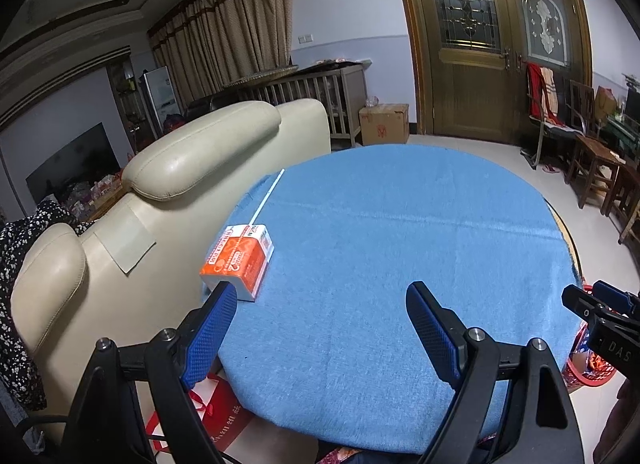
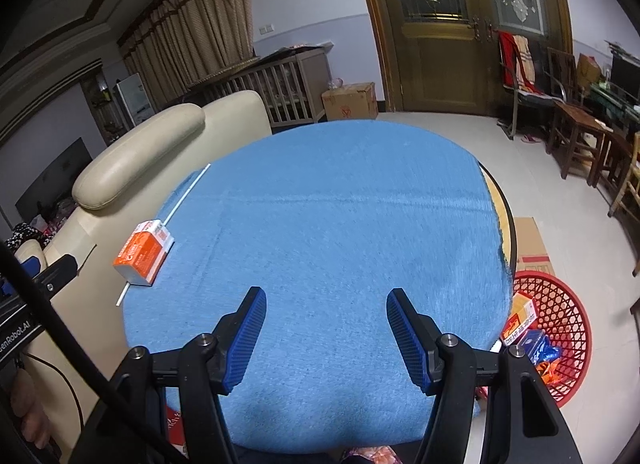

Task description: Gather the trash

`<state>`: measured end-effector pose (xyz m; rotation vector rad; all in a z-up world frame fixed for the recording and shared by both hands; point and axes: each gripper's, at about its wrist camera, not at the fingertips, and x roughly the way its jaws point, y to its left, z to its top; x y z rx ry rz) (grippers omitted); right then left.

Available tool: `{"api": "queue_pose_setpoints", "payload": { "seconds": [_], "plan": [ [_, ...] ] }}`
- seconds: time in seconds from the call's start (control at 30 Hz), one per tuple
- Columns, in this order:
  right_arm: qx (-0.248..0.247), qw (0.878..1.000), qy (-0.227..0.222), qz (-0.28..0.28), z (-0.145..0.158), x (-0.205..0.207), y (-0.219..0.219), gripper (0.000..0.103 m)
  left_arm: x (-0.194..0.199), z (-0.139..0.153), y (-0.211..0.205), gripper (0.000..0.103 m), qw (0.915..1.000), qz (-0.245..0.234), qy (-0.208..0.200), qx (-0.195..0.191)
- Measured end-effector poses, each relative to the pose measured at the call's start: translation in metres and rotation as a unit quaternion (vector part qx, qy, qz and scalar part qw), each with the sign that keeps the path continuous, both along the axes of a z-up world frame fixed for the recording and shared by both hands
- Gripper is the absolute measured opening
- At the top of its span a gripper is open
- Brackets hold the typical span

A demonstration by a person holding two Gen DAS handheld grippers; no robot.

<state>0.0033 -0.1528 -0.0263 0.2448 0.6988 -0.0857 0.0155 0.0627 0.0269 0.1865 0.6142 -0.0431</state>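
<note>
An orange and white carton (image 1: 239, 260) lies on its side at the left edge of the round table with the blue cloth (image 1: 400, 248). A long white straw (image 1: 267, 195) runs along the edge beyond it. My left gripper (image 1: 320, 296) is open and empty, its left fingertip just in front of the carton. In the right wrist view the carton (image 2: 143, 258) and straw (image 2: 184, 191) show at the far left. My right gripper (image 2: 324, 304) is open and empty over the near middle of the cloth (image 2: 340, 223).
A red mesh basket (image 2: 560, 328) with several packets stands on the floor right of the table, with flat cardboard (image 2: 530, 240) behind it. A cream sofa (image 1: 152, 191) presses against the table's left side. A red bag (image 1: 216, 420) lies under the near edge. Wooden chairs (image 2: 576, 135) stand at the right.
</note>
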Motion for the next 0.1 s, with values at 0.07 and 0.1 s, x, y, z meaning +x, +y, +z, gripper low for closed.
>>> {"api": "queue_pose_setpoints", "payload": {
  "seconds": [0.07, 0.1],
  "plan": [
    [0.001, 1.0, 0.005, -0.003, -0.006, 0.007, -0.004, 0.066, 0.009, -0.005, -0.004, 0.087, 1.0, -0.001, 0.007, 0.002],
    [0.001, 1.0, 0.008, -0.004, -0.01, 0.011, -0.005, 0.066, 0.014, -0.009, -0.006, 0.087, 0.9999, -0.003, 0.013, 0.002]
  ]
}}
